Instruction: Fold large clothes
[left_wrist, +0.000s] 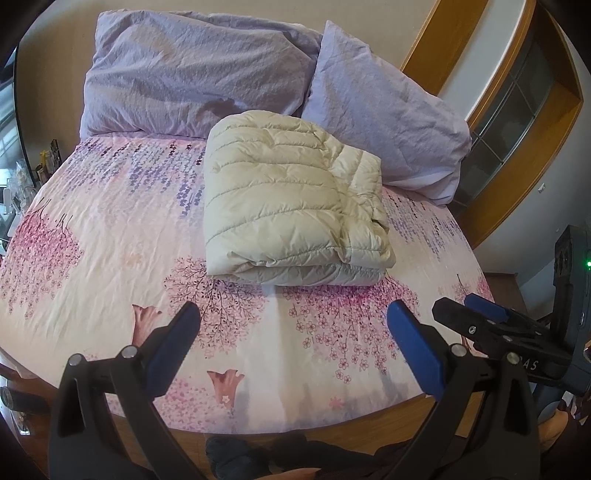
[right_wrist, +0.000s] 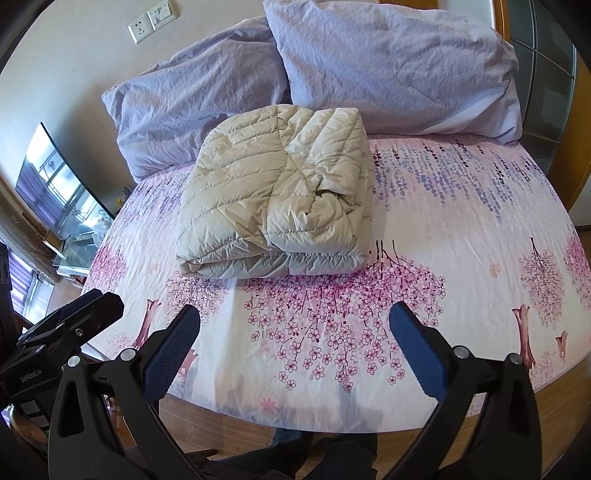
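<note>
A cream quilted puffer jacket (left_wrist: 291, 201) lies folded into a thick rectangular bundle on the bed, near the pillows; it also shows in the right wrist view (right_wrist: 273, 195). My left gripper (left_wrist: 293, 314) is open and empty, held above the near edge of the bed, well short of the jacket. My right gripper (right_wrist: 295, 314) is open and empty, also over the near edge. The right gripper shows at the right of the left wrist view (left_wrist: 476, 310), and the left gripper shows at the left of the right wrist view (right_wrist: 88, 302).
The bed has a floral pink and purple sheet (left_wrist: 110, 229) on a wooden frame (left_wrist: 258, 432). Two lilac pillows (left_wrist: 192, 70) (left_wrist: 384, 122) lean at the head. A wall socket (right_wrist: 151, 20) and a cluttered side table (right_wrist: 74, 240) stand at the left.
</note>
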